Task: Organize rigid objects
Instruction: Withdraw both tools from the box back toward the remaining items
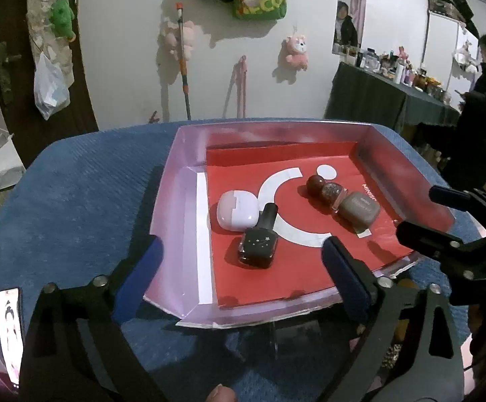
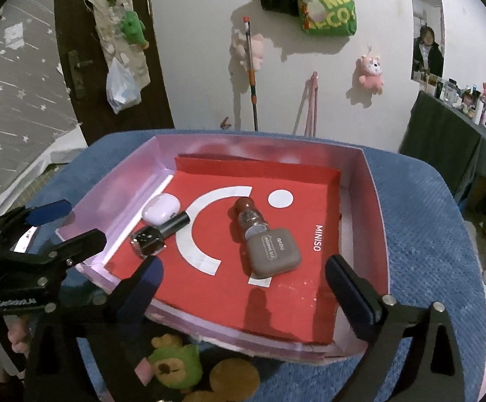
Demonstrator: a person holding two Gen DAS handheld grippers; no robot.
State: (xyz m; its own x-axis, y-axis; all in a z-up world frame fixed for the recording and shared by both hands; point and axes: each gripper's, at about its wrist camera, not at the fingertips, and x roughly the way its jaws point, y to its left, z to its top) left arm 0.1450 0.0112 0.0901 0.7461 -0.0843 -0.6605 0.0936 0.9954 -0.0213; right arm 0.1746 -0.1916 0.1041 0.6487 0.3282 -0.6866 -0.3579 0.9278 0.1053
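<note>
Blue-padded jaws of the left gripper and the right gripper stand wide open, holding nothing. Just beyond the left jaws lie a black square nail-polish bottle and a white rounded earbud case. Past the right jaws, a taupe square eyeshadow compact touches a glittery round-capped bottle, all inside the pink-walled, red-lined cardboard tray.

Before you stands a bench covered in blue ribbed cloth, its corners rounded. Directly on it you have a shallow pink-walled tray lined with a red sheet, set near the middle. At the near edge you can see a green plush toy, partly hidden.
</note>
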